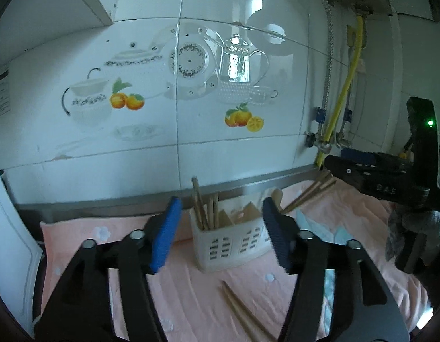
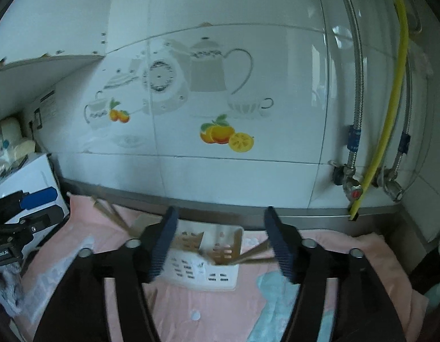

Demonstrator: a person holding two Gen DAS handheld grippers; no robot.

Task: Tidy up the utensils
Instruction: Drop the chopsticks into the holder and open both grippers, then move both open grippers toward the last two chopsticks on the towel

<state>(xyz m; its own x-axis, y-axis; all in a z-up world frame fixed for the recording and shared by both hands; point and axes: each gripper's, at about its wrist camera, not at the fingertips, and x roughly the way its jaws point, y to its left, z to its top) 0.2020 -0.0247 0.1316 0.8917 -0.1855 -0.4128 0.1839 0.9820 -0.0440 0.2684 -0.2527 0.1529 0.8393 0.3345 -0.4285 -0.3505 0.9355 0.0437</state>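
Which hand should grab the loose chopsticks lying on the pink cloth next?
Probably left: the loose chopsticks lie just ahead of the open left gripper, in front of the white holder.

Wooden chopsticks (image 1: 204, 208), plastic caddy (image 1: 228, 245), cloth (image 1: 191, 290)

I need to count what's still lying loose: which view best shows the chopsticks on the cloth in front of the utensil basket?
The left wrist view: the loose chopsticks lie plainly between its open fingers. The right wrist view shows only a blurred sliver beside its finger.
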